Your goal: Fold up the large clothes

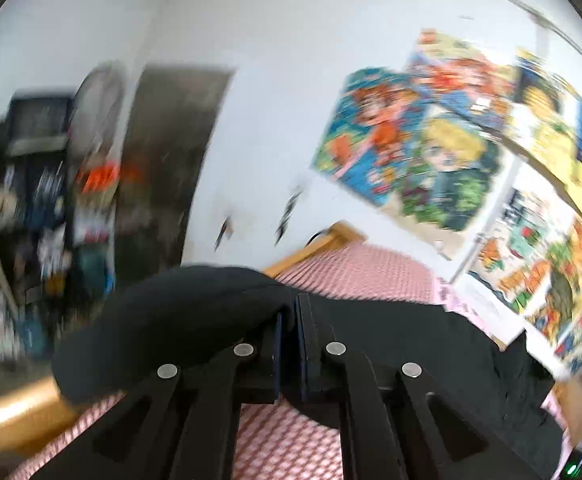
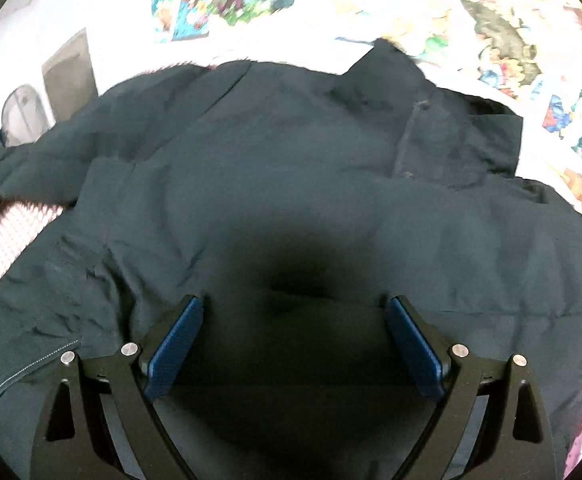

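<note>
A large dark navy jacket [image 2: 291,168] lies spread over a bed with a pink checked sheet [image 2: 7,236]. My right gripper [image 2: 295,308] is open, its blue pads wide apart, hovering close above the middle of the jacket. My left gripper [image 1: 290,312] is shut on a fold of the dark jacket [image 1: 163,320] and holds it lifted above the pink sheet [image 1: 287,440]. The cloth drapes left and right of the jaws. The left wrist view is blurred by motion.
A wooden bed frame [image 1: 315,246] runs along the white wall. Colourful cartoon posters [image 1: 431,140] cover the wall to the right. A dark door [image 1: 167,160] and a cluttered shelf [image 1: 31,200] stand at the left.
</note>
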